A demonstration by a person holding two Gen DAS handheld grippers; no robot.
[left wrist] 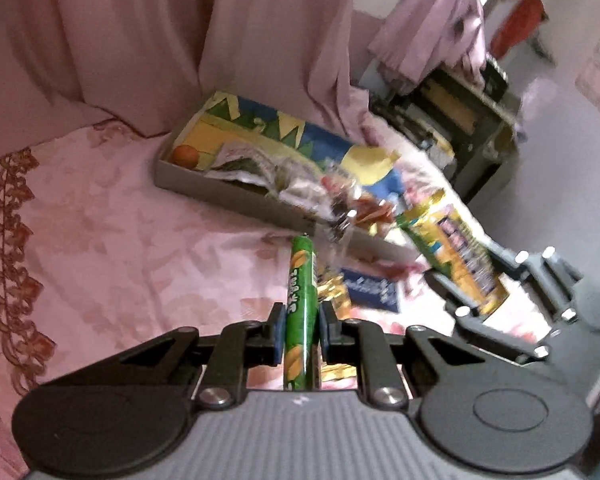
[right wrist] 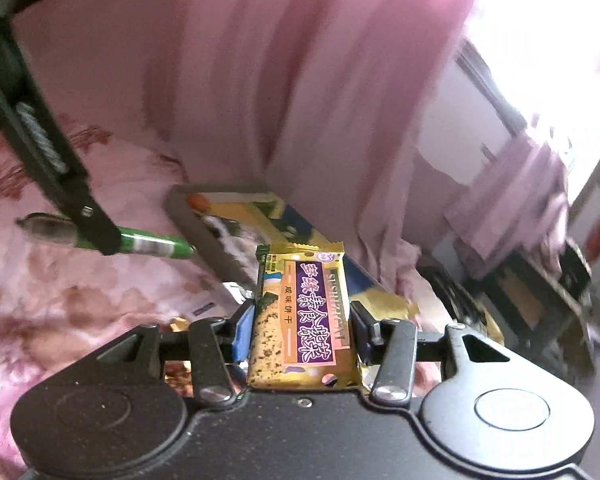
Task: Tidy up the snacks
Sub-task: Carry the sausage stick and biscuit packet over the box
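Snacks are partly sorted: several wrappers already lie in the shallow box (left wrist: 236, 196) on the far bed. We have the left hand-held gripper (left wrist: 300, 334) clamped on a green stick pack (left wrist: 298, 312) and the right hand-held gripper (right wrist: 302, 330) clamped on a gold biscuit packet (right wrist: 300, 316); a few packets (left wrist: 374, 288) remain loose near the box.

left gripper (left wrist: 300, 334) | black linkages; blue-padded fingers (left wrist: 277, 336); silver screws; ribbed grey body | right gripper (right wrist: 302, 330) | same; black body
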